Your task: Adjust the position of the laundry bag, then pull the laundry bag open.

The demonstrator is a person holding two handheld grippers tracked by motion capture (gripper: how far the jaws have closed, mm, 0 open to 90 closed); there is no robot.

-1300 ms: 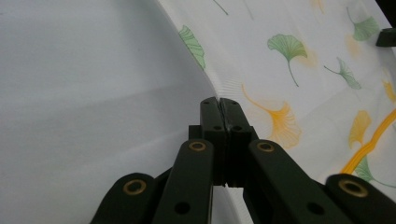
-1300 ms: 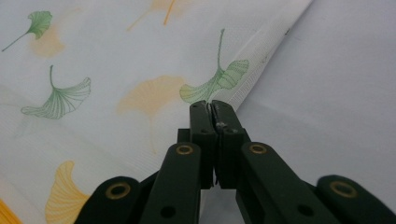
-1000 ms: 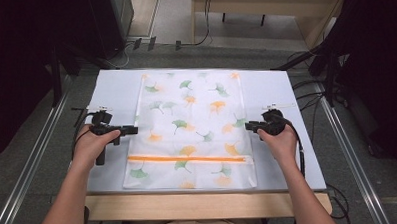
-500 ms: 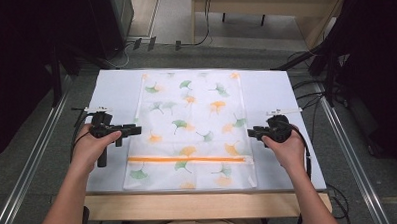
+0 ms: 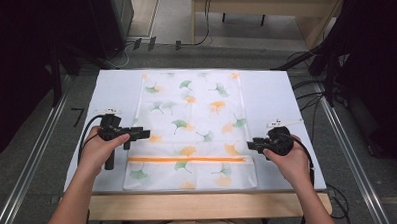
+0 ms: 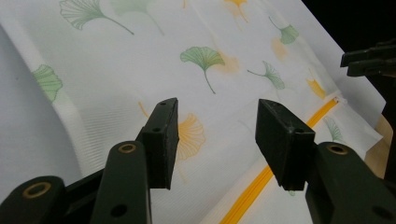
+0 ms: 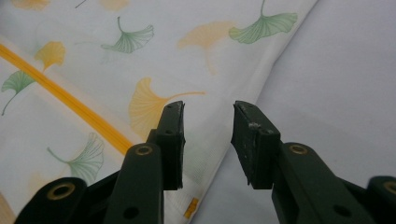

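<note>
Leaf-print bag (image 5: 192,127) lies flat mid-table (image 5: 271,94), orange zipper (image 5: 188,159) near my side. My left gripper (image 6: 217,140), jaws parted and empty, hangs over its left edge; my right gripper (image 7: 208,140), likewise spread, straddles the right edge. Bare tabletop flanks both sides.

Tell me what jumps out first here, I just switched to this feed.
A white mesh bag printed with green and orange ginkgo leaves lies flat in the middle of the pale table, with a bright orange zipper running across its near end. The left tongs and right tongs sit at the bag's two side edges just beyond the zipper, both open.
</note>
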